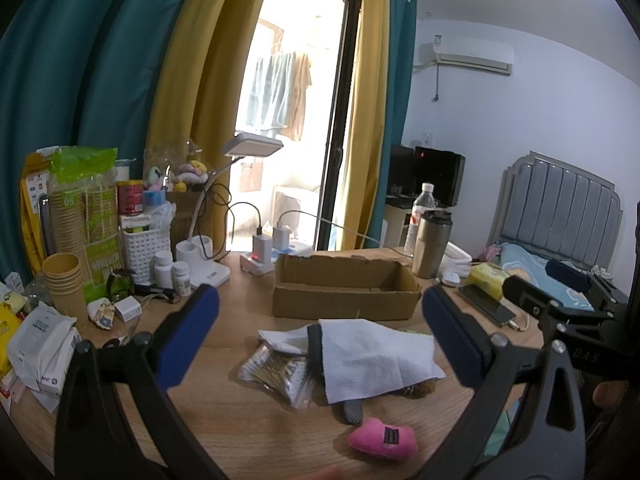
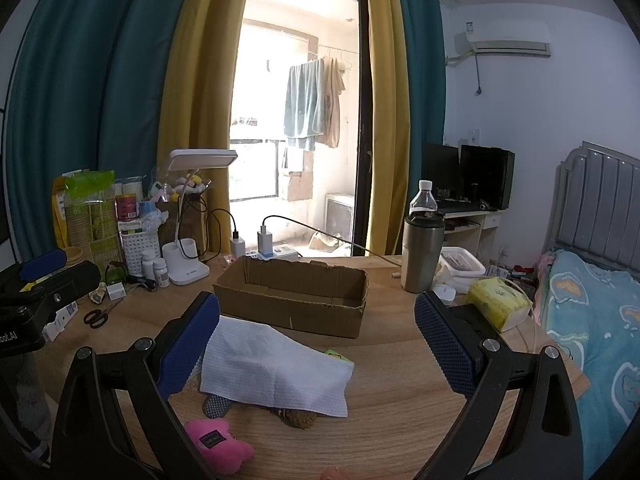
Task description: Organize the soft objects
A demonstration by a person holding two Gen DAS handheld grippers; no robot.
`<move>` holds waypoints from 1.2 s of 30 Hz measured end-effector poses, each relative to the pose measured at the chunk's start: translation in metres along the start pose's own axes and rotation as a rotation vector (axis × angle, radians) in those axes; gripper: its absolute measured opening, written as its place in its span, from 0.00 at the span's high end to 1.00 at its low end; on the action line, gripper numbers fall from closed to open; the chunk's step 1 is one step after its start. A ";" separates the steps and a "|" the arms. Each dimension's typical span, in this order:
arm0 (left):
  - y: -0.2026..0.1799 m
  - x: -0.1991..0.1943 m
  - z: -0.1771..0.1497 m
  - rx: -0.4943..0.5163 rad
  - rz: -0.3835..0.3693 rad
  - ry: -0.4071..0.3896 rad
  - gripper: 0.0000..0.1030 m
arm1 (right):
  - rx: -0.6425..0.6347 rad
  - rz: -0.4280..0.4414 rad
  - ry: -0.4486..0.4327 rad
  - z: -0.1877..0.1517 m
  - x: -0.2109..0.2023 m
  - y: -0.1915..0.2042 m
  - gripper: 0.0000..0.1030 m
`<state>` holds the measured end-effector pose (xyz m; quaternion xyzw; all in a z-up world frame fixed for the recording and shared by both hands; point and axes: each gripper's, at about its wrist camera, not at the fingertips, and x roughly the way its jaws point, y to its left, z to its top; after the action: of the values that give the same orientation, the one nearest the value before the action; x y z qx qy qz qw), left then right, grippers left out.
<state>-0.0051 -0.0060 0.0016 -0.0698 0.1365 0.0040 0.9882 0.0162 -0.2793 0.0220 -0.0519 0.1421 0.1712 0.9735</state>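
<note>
Both tools are held above the near edge of the round wooden table (image 2: 400, 400), pointed toward the window. The left gripper (image 1: 320, 320) stands wide, nothing between its blue pads. The right gripper (image 2: 316, 332) is likewise wide and empty. Judged from this, no pick has begun; the tools appear to be held back to survey the pile.

The soft items lie in a loose heap at table centre, just short of the cardboard box (image 2: 292, 296), which sits at 12 o'clock from the heap with its top open and, so far as visible, nothing inside. That placement suggests the box is the intended receptacle. A white cloth (image 2: 272, 368) drapes over the heap, hiding most of it. The pink plush toy (image 2: 220, 448) lies apart at the heap's 6 o'clock, nearest the person and easiest to reach.

View differences: the left wrist view shows a clear packet (image 1: 276, 372) at the cloth's 9 o'clock; in the right wrist view the left pad blocks that spot. The right wrist view shows a brown fuzzy item (image 2: 298, 420) protruding from the cloth's near edge more plainly, and a green edge at its 2 o'clock. A dark patterned piece (image 1: 348, 412) emerges beneath the cloth in both views; what it is cannot be determined.
</note>
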 end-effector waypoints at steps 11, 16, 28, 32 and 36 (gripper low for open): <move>0.002 0.008 -0.009 -0.006 -0.012 0.033 0.01 | 0.004 -0.002 0.022 -0.011 0.004 -0.006 0.03; 0.001 0.022 -0.019 -0.006 -0.024 0.087 0.01 | 0.014 -0.025 0.054 -0.018 0.014 -0.015 0.03; -0.024 0.079 -0.072 0.067 -0.120 0.345 0.01 | 0.057 -0.076 0.141 -0.044 0.042 -0.048 0.03; -0.038 0.097 -0.095 0.101 -0.145 0.448 0.01 | 0.083 -0.088 0.174 -0.055 0.050 -0.060 0.03; -0.049 0.112 -0.116 0.132 -0.162 0.541 0.01 | 0.109 -0.101 0.202 -0.065 0.059 -0.072 0.03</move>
<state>0.0724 -0.0714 -0.1324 -0.0146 0.3891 -0.1026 0.9153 0.0779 -0.3375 -0.0535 -0.0231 0.2458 0.1079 0.9630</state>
